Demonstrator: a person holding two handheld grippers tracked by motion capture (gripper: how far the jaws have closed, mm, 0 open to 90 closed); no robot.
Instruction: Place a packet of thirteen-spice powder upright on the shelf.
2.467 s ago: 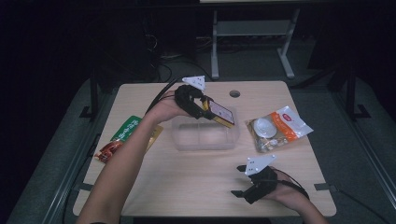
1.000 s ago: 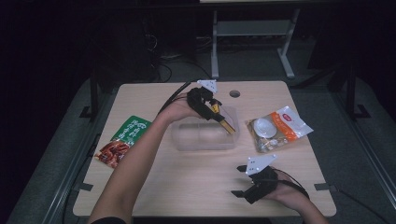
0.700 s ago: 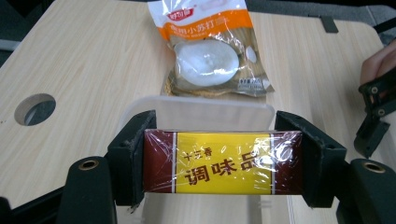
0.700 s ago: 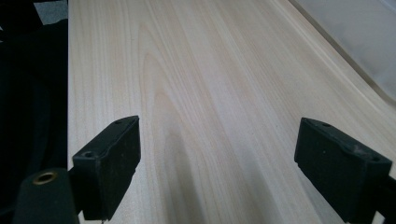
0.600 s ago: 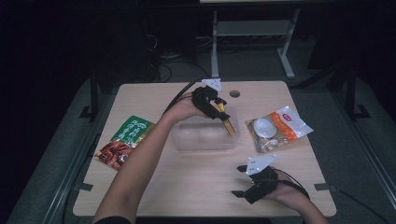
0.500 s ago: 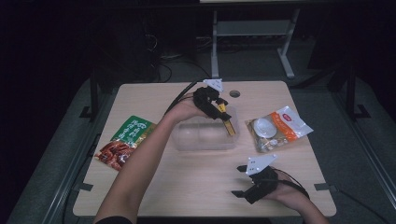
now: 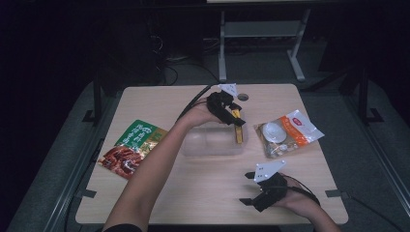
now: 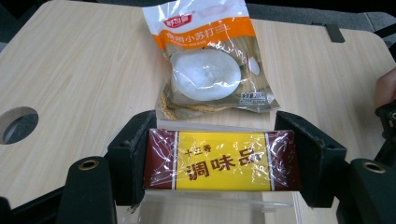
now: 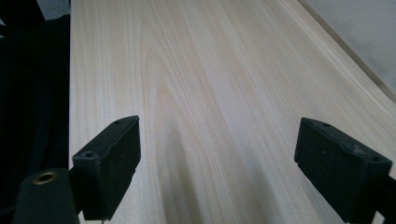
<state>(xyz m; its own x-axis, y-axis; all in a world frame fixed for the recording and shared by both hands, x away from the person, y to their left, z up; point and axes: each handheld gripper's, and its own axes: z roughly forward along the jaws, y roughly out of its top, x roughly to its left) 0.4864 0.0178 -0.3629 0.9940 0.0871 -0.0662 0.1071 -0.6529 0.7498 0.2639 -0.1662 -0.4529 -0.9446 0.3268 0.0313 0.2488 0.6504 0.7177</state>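
Two grippers on the table, and all the action is at the far side. The left gripper (image 7: 234,115) hangs over the right end of the clear plastic tub (image 7: 208,143), its jaws clamped on the short ends of a seasoning box (image 8: 222,160), pads pressed flat against both ends. In the high view the box (image 7: 239,130) tilts down, its lower end at the tub's right rim.

What a look at that box from the left gripper view: yellow middle panel with dark Chinese characters, dark brown bands at each end, shiny film wrap catching the light.

Room to move? The tub sits mid-table with bare wood in front of it, all the way to the near edge. Just beyond the box lies the orange-and-white pouch (image 8: 211,60), close to the tub's right end, so that side is tight. The round cable hole (image 7: 242,96) sits near the far edge, just behind the left gripper. The green-and-red packet (image 7: 133,148) lies by the left edge, well apart from the tub.

The right gripper (image 7: 252,195) rests near the front edge, jaws spread wide with nothing between them, plain wood ahead.

Count it up: one box, one tub, two flat packets, two grippers.
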